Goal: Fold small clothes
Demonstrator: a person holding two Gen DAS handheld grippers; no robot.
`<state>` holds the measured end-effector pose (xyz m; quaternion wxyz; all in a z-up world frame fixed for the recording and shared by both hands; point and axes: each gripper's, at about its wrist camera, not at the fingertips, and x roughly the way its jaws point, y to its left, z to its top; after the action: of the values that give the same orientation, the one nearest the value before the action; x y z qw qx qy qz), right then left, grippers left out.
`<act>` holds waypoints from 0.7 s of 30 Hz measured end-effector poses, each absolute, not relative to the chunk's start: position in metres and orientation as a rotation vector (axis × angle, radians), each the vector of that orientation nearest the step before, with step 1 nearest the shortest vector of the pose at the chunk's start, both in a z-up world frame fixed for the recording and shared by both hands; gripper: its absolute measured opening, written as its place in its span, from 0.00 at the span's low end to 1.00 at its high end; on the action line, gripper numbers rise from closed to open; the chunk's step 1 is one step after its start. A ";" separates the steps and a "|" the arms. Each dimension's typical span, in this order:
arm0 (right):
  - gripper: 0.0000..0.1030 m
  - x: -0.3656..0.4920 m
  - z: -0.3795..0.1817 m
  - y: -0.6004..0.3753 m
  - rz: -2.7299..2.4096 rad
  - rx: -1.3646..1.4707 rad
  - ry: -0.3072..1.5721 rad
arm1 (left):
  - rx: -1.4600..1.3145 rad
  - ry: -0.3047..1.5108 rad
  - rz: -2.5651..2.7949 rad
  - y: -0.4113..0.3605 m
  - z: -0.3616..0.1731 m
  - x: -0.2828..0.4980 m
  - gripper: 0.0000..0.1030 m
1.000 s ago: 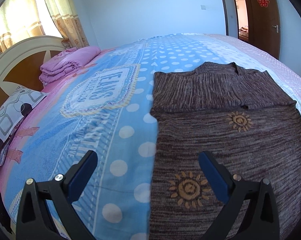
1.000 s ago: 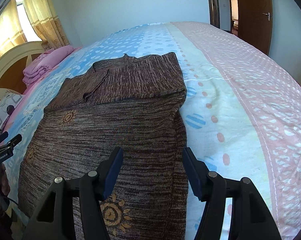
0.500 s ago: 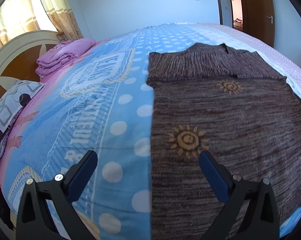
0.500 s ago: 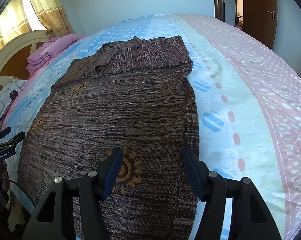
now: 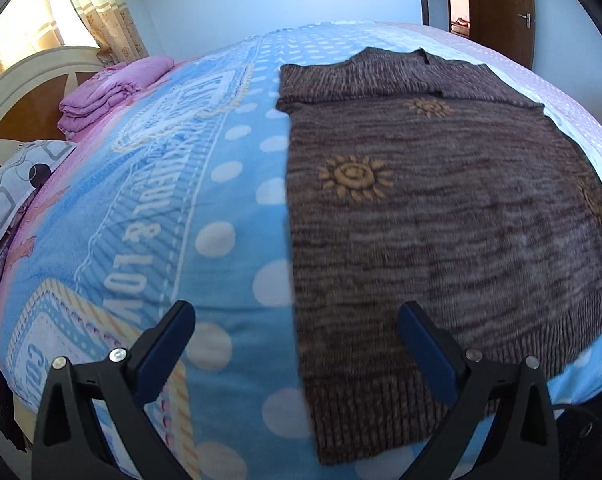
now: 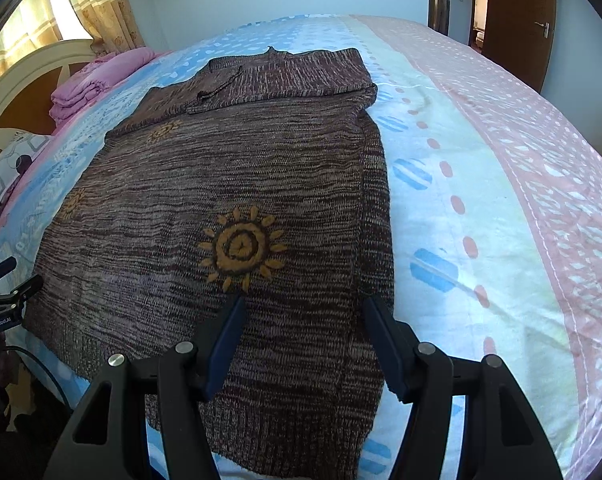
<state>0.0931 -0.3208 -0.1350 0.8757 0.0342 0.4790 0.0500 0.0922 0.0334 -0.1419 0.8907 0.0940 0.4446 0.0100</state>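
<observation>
Brown knit sweater [image 5: 441, 216] flat on the bedspread [image 5: 205, 208], sleeves folded in.
Left gripper [image 5: 297, 326] and right gripper [image 6: 301, 316] both spread wide, seemingly hovering above its hem.

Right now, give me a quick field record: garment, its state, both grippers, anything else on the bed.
garment: brown knit sweater with yellow sun motifs
state: flat on the bedspread, sleeves folded across the top, hem nearest the grippers
left gripper: open, holding nothing, over the sweater's left edge
right gripper: open, holding nothing, above the hem near the right edge
other: folded pink blanket by the headboard
</observation>
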 end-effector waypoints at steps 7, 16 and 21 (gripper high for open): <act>0.64 0.080 -0.139 -0.316 0.086 0.008 1.001 | 0.199 0.937 -0.010 0.027 -0.146 0.078 1.00; 0.68 0.067 -0.143 -0.316 0.066 -0.020 0.990 | 0.169 0.942 -0.020 0.024 -0.151 0.071 1.00; 0.70 0.061 -0.146 -0.322 0.062 0.005 1.003 | 0.126 0.957 -0.055 0.025 -0.153 0.067 0.92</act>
<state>0.0614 -0.3216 -0.1456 0.8765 0.0025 0.4805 0.0296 0.0667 0.0253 -0.1526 0.8854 0.0605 0.4601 -0.0264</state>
